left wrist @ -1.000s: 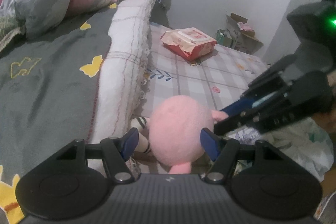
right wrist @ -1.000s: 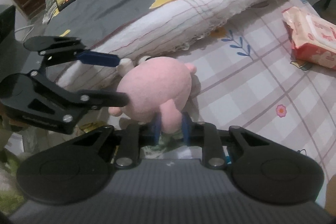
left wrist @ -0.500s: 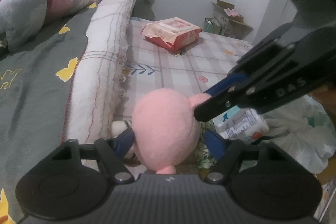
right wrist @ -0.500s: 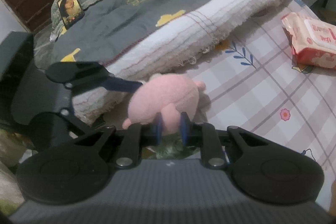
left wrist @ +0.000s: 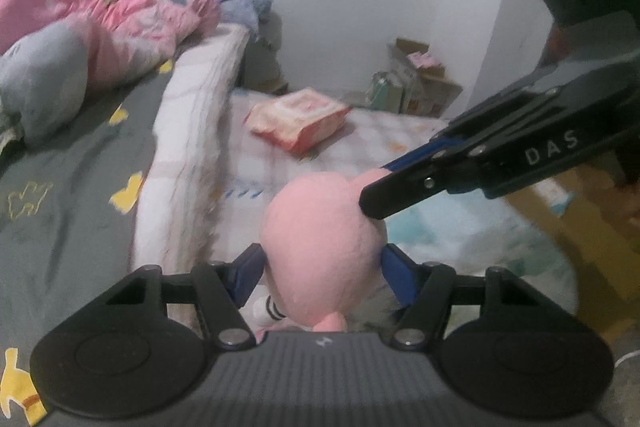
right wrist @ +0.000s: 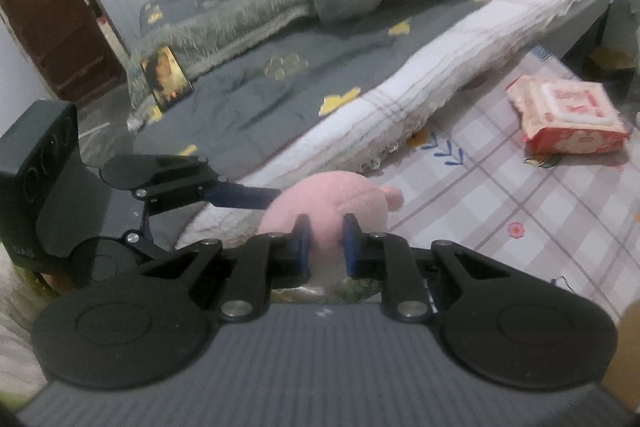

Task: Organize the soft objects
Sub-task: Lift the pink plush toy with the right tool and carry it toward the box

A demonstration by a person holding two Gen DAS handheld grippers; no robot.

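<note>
Plush toy (left wrist: 324,247), pink and round, hung between your two grippers above the checked sheet (right wrist: 500,203) beside the bed (right wrist: 240,99). Your left gripper (left wrist: 322,269) was closing, blue pads against the plush's wide body. Your right gripper (right wrist: 324,245) was nearly closed, pinching a small pink limb.

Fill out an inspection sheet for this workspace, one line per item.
Surface: checked mat beside a bed with a grey quilt.
Job's things: pink plush toy.
Clutter: wipes pack; picture card on the quilt; cardboard boxes by the wall.
Tongs: left tongs closing around the toy's body; right tongs pinch a small pink part of it.
Cables: nothing seen.
Surroundings: pink bedding, white wall, wooden furniture.
</note>
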